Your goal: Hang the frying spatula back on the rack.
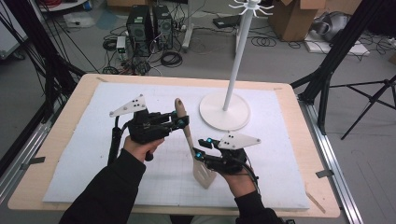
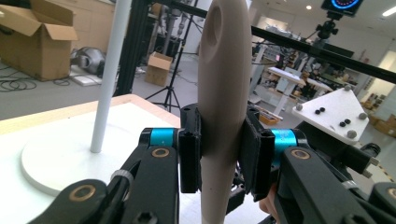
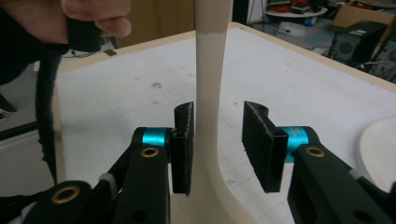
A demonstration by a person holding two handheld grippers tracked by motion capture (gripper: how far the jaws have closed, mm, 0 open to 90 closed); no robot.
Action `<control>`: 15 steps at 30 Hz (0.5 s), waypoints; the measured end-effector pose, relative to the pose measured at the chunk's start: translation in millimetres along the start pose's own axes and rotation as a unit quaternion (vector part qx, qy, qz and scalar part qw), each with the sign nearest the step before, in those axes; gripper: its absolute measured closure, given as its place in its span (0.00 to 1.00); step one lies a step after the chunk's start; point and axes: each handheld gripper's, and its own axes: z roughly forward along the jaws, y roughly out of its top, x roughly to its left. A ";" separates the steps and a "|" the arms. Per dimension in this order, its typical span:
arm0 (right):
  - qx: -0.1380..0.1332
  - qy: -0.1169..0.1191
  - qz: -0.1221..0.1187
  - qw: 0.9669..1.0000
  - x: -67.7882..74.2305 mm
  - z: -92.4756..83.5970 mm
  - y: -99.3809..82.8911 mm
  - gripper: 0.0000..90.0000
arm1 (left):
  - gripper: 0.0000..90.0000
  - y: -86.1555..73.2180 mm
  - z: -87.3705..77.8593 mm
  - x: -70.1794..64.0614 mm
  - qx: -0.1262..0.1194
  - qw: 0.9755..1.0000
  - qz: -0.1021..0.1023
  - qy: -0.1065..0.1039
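A pale slotted spatula hangs over the white mat, handle end up and away from me, blade low and near me. My left gripper is shut on the upper handle; in the left gripper view its pads press both sides of the spatula. My right gripper sits lower, at the neck above the blade. In the right gripper view the spatula neck runs between the jaws close to the left pad, with a clear gap to the right pad, so the right gripper stands open.
A white hook stand with a round base and a tall pole stands just beyond the spatula at centre right. The white mat covers most of the wooden table. Computers, cables, boxes and tripods lie on the floor beyond.
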 end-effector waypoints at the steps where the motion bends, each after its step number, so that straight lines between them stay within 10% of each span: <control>1: -0.002 0.001 -0.006 1.000 -0.2 0.5 0.3 0.67 | 0.80 0.1 -0.2 -0.1 -0.001 1.000 0.001 -0.005; 15: -0.016 0.105 -0.019 0.994 -6.3 -2.3 4.7 0.65 | 0.80 3.7 -3.3 -6.1 0.007 0.995 0.029 -0.100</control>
